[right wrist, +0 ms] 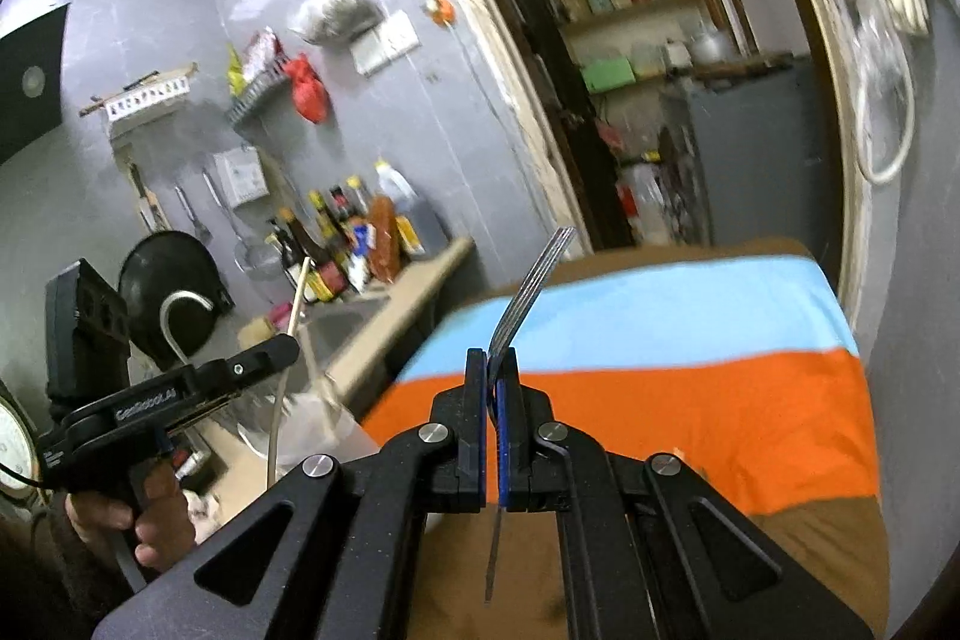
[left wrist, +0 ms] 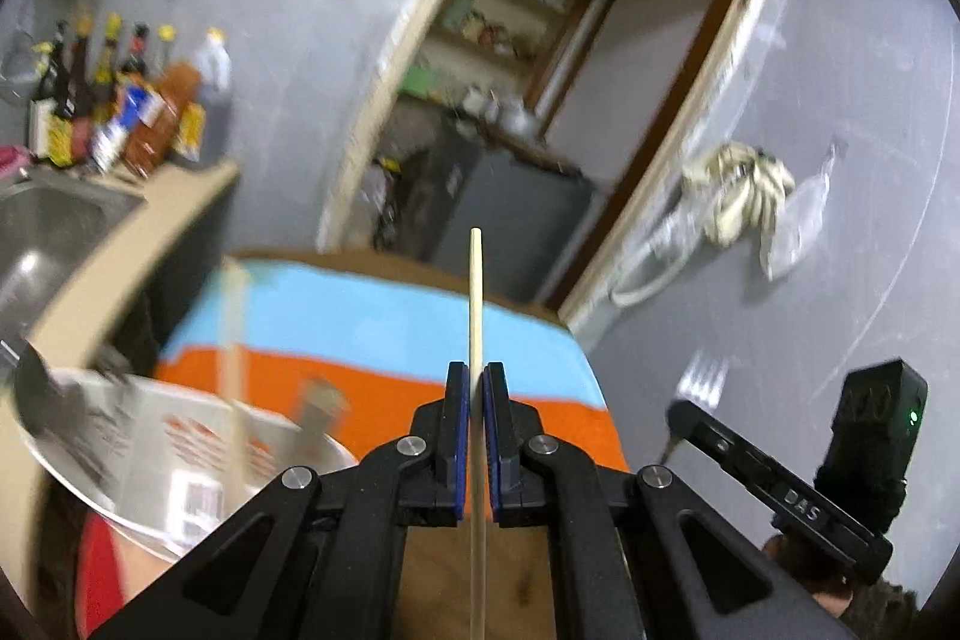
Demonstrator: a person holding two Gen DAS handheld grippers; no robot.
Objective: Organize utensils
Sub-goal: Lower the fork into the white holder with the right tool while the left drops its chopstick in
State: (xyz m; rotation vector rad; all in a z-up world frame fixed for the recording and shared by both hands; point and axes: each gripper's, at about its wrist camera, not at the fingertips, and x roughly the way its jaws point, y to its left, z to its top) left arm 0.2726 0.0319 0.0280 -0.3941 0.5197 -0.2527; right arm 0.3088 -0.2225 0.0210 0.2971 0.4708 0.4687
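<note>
My left gripper (left wrist: 477,379) is shut on a thin wooden chopstick (left wrist: 476,304) that points up and away, above the table with the orange and blue cloth (left wrist: 384,340). My right gripper (right wrist: 493,367) is shut on a metal fork (right wrist: 531,280), tines up; its tines also show in the left wrist view (left wrist: 702,379). A clear glass container (left wrist: 180,460) at the lower left holds another chopstick (left wrist: 231,370) and a dark utensil (left wrist: 42,394). The left gripper also shows in the right wrist view (right wrist: 288,346), beside the container (right wrist: 312,424).
A counter (left wrist: 150,244) with a steel sink (left wrist: 48,244) and several sauce bottles (left wrist: 120,100) stands to the left. A doorway (left wrist: 540,100) with shelves and a grey cabinet lies behind the table. A black wok (right wrist: 174,280) hangs by the wall.
</note>
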